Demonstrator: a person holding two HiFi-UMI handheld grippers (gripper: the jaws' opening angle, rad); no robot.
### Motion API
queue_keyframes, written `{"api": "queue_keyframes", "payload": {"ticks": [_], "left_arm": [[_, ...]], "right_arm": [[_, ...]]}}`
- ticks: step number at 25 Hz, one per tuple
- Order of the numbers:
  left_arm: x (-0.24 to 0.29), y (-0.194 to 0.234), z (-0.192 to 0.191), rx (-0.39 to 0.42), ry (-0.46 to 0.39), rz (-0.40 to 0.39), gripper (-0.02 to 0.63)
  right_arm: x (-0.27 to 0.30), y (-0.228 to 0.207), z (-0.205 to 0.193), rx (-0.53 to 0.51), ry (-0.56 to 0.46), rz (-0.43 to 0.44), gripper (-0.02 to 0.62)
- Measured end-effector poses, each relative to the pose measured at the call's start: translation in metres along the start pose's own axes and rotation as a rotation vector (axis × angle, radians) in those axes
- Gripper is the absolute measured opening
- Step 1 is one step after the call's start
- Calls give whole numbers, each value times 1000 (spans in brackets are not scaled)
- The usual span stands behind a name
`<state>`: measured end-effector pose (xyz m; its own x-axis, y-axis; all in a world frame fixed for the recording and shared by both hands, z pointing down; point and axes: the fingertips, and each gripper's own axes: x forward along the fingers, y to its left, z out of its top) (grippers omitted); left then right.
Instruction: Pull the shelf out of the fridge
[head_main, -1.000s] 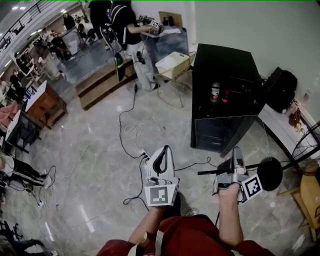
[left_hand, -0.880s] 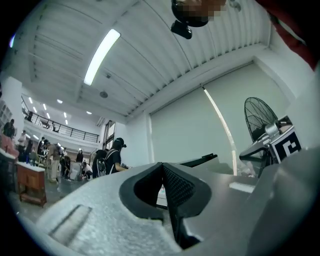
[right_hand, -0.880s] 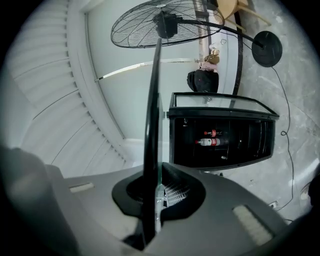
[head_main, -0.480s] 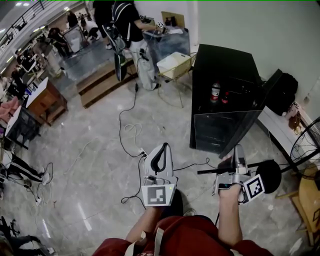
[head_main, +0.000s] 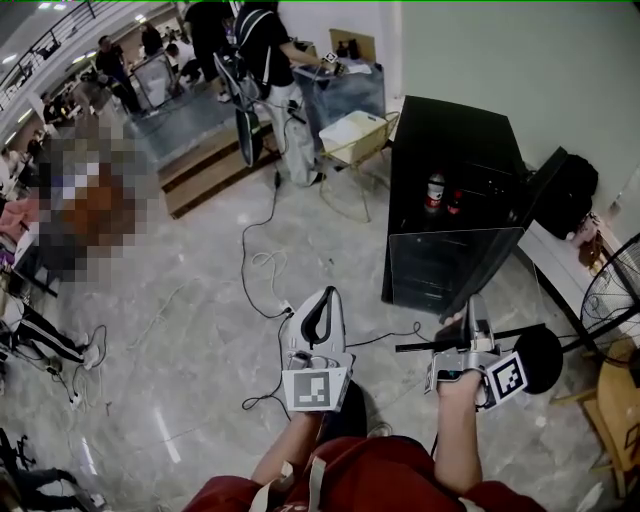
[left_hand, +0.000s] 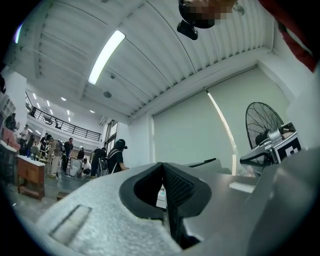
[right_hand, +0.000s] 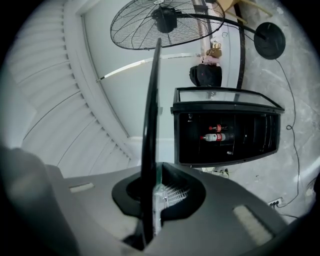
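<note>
The black fridge (head_main: 450, 130) stands open ahead on the right, with two bottles (head_main: 434, 187) inside. My right gripper (head_main: 474, 302) is shut on the near edge of the glass shelf (head_main: 450, 265), which hangs outside the fridge, tilted, in front of its opening. In the right gripper view the shelf (right_hand: 151, 125) runs edge-on as a dark line up from between the jaws, with the fridge (right_hand: 180, 130) and bottles (right_hand: 217, 136) beyond. My left gripper (head_main: 325, 298) is shut and holds nothing, out over the floor left of the fridge. Its closed jaws (left_hand: 167, 200) point at the ceiling.
A standing fan's black base (head_main: 540, 350) and pole lie right beside my right gripper; its head (right_hand: 165, 22) shows above. Cables (head_main: 262, 265) trail over the marble floor. A black bag (head_main: 575, 190) sits right of the fridge. People (head_main: 270, 60) stand by tables at the back.
The shelf's black side edge now reaches higher beside the fridge's right side. Both grippers stay almost where they were.
</note>
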<state>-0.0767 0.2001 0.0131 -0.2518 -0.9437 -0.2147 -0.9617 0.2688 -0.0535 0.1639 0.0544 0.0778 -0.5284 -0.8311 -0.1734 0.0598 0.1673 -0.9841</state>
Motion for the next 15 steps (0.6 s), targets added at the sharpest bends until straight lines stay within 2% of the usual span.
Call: {"api": "queue_keyframes", "payload": {"ticks": [15], "left_arm": [[-4, 1, -3, -2, -3, 3, 0]], "right_arm": [[-1, -3, -6, 10, 19, 11, 9]]}}
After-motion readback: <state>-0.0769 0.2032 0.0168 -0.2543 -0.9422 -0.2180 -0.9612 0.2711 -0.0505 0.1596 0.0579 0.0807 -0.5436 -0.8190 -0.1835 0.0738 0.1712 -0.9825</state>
